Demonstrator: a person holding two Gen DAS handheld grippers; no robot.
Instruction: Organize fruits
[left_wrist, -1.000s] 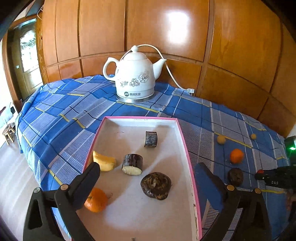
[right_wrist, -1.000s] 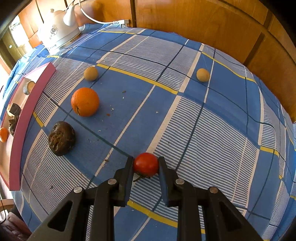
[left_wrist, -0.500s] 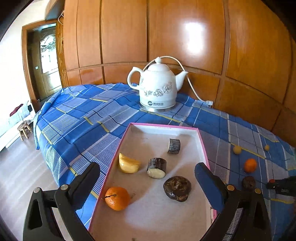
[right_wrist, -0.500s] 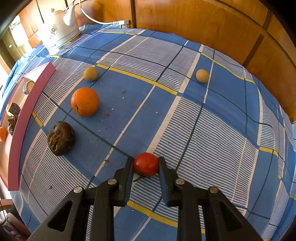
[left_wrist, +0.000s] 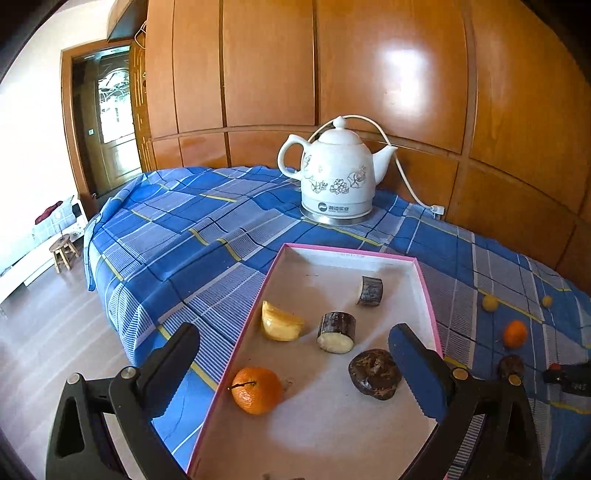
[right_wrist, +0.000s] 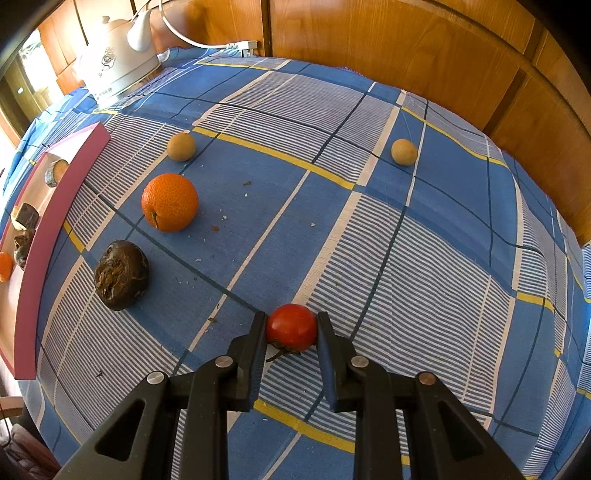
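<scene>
Behind, wood panelling (left_wrist: 406, 74) backs the blue checked cloth (right_wrist: 406, 258).

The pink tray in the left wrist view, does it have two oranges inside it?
No, the pink tray holds only one orange, near its left rim; the other orange lies outside on the blue cloth.

The left gripper (left_wrist: 293, 354) hangs with its jaws wide apart over a pink-rimmed tray (left_wrist: 428, 291) on a blue plaid cloth (left_wrist: 207, 236). In the tray, a mandarin (left_wrist: 256, 389) lies at 7 o'clock, a yellow wedge (left_wrist: 280, 321) at 9, two dark-skinned cut pieces (left_wrist: 336, 332) toward 12, and a wrinkled brown fruit (left_wrist: 375, 373) at 4. At 12 o'clock beyond the tray stands a white kettle (left_wrist: 336, 177). Out at 3 o'clock on the cloth lie an orange (left_wrist: 514, 333) and two small yellow fruits (left_wrist: 490, 302).
</scene>
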